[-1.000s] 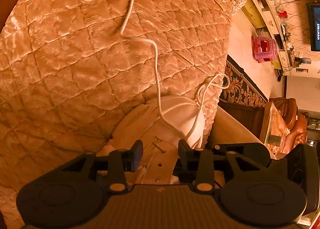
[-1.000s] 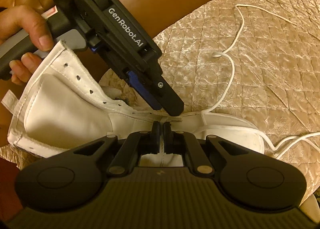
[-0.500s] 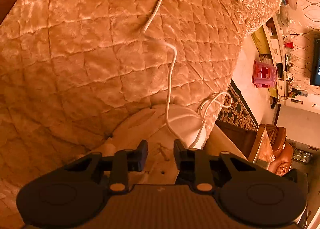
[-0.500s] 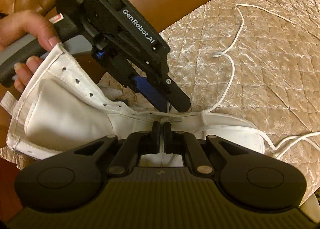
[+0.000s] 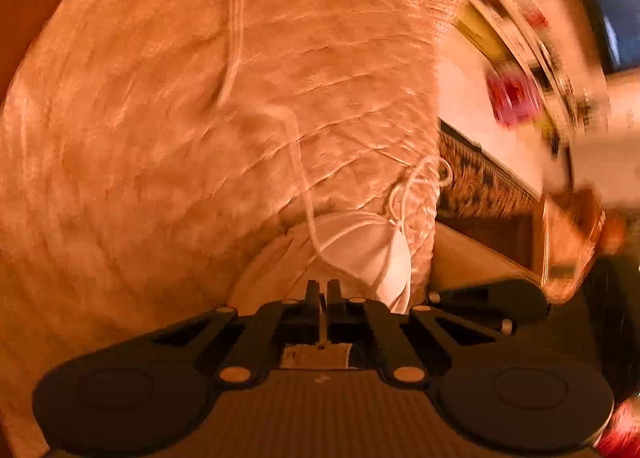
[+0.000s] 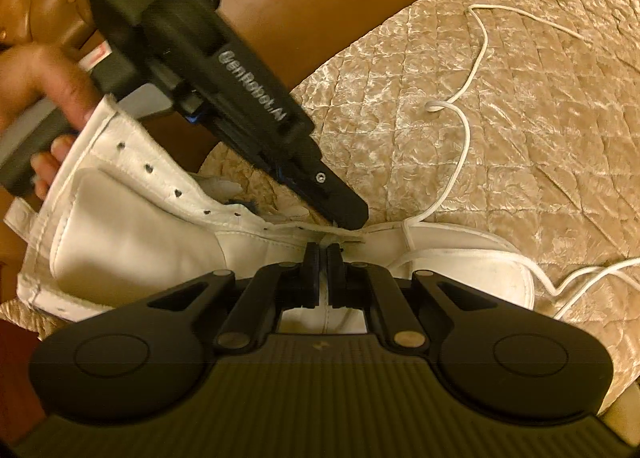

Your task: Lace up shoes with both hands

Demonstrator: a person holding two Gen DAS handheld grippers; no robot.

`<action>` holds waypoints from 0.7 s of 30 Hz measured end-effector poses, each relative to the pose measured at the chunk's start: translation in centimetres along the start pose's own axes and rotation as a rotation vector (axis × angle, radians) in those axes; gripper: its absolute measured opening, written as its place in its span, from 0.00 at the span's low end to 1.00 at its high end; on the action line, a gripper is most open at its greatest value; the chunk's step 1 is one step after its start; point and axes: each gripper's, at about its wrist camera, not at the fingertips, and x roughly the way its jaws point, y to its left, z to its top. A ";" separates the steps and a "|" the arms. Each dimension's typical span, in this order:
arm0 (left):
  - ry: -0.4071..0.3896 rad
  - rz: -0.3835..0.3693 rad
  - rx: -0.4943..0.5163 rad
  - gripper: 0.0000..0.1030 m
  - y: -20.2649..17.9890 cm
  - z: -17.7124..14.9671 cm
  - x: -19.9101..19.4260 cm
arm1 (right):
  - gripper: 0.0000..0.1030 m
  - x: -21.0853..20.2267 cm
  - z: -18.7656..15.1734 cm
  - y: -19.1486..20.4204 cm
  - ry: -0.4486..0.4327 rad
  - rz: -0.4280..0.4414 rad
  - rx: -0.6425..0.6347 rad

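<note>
A white high-top shoe (image 6: pixel 132 242) lies on its side on a quilted beige cover (image 6: pixel 500 129), its toe toward the right of the right wrist view and its open collar toward the left. The cover's support cannot be identified. A row of empty eyelets (image 6: pixel 176 192) runs along the near flap.

The left hand-held gripper (image 6: pixel 347 217) reaches down from the upper left with its tips at the shoe's throat. Its jaws are clenched fully together. In the left wrist view a thin pale strip sits between the closed fingers (image 5: pixel 311 298), but that view is blurred by motion, so it cannot be confirmed whether this strip is the lace or a part of the shoe. A hand (image 6: pixel 44 97) grips the handle of this unit at the left edge of the frame, just beside the shoe's collar.

The right hand-held gripper (image 6: pixel 323 258) is also clenched, its fingers nearly touching. Its tips meet the shoe at the throat, directly below the left unit's tips. A narrow white strip shows in the slit between them; whether it is gripped cannot be told.

A white shoelace (image 6: pixel 464 137) leaves the toe area, runs up across the cover in loose curves, and exits at the upper right. A second run of lace (image 6: pixel 580 278) trails off past the toe to the right edge.

In the left wrist view the shoe's toe (image 5: pixel 372 246) appears just ahead of the fingers, with lace loops beside it.
</note>
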 end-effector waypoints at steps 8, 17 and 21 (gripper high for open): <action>-0.145 0.182 0.292 0.00 -4.3 -0.9 -1.9 | 0.28 -1.2 -0.2 -1.7 -0.032 0.029 0.100; -0.190 0.126 0.218 0.00 -3.5 -0.6 -3.1 | 0.28 -2.7 0.2 -4.4 -0.135 0.103 0.257; -0.195 0.097 0.215 0.00 -3.6 -0.9 -2.7 | 0.28 -1.1 1.5 -3.8 -0.099 0.096 0.206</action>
